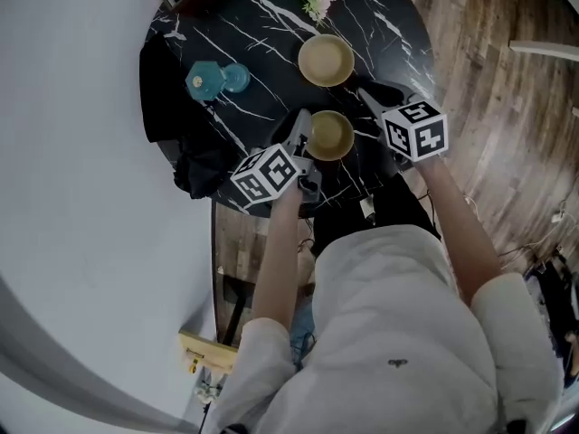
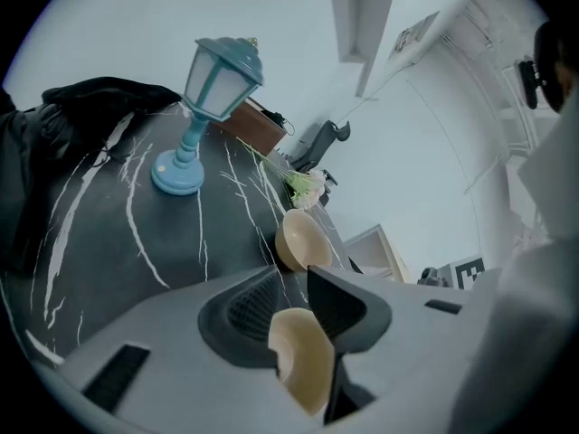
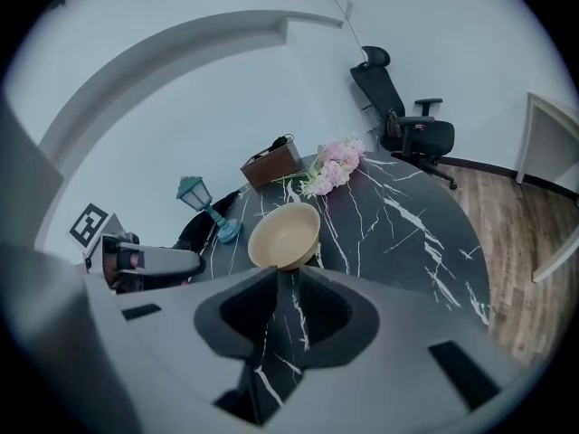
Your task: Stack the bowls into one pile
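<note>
Your left gripper stands slack-jawed around the rim of the near tan round bowl, which sits on the black white-veined marble table short of the far tan bowl, and your right gripper is apart and empty, so lifting before clamping would likely tip or drop it.

Your left forearm reaches forward out of its white sleeve to the left hand-held gripper. Its marker cube is turned up toward your head. That hand-held gripper tilts downward. In the left gripper view its jaws stand apart, and the wall of a tan bowl stands in the gap without being clamped. Your right forearm stretches out alongside to the right hand-held gripper. This one also tilts downward, and its jaws are spread apart.
</note>
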Motion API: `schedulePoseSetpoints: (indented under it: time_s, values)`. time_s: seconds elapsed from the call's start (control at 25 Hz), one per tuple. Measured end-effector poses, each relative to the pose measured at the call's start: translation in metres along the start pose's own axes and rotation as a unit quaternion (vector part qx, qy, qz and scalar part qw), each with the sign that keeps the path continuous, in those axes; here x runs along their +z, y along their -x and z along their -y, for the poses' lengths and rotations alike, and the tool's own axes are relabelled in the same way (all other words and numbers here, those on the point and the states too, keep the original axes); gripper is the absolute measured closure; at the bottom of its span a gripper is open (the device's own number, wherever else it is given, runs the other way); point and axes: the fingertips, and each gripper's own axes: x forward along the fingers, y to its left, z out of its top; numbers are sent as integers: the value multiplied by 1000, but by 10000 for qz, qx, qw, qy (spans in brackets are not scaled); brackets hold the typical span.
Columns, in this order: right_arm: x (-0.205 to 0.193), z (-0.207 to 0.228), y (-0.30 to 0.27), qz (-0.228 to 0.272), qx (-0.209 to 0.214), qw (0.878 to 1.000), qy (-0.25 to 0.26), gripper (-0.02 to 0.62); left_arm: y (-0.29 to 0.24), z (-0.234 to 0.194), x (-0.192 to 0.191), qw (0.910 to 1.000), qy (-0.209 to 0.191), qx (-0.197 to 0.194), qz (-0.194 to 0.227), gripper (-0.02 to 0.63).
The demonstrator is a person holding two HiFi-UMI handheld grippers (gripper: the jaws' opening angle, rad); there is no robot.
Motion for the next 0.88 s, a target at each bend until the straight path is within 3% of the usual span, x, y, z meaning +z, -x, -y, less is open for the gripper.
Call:
schedulePoseSetpoints:
  time_s: [0.32,0.88]
  values:
    - [10,3,-18,254,-46,9978,-610,492,-34,4,23,9987,-214,-314,-346,503]
    - [15,16,-36,354,-16,9917,-1239,501,-68,7,31,9974,116,-537,-461,502]
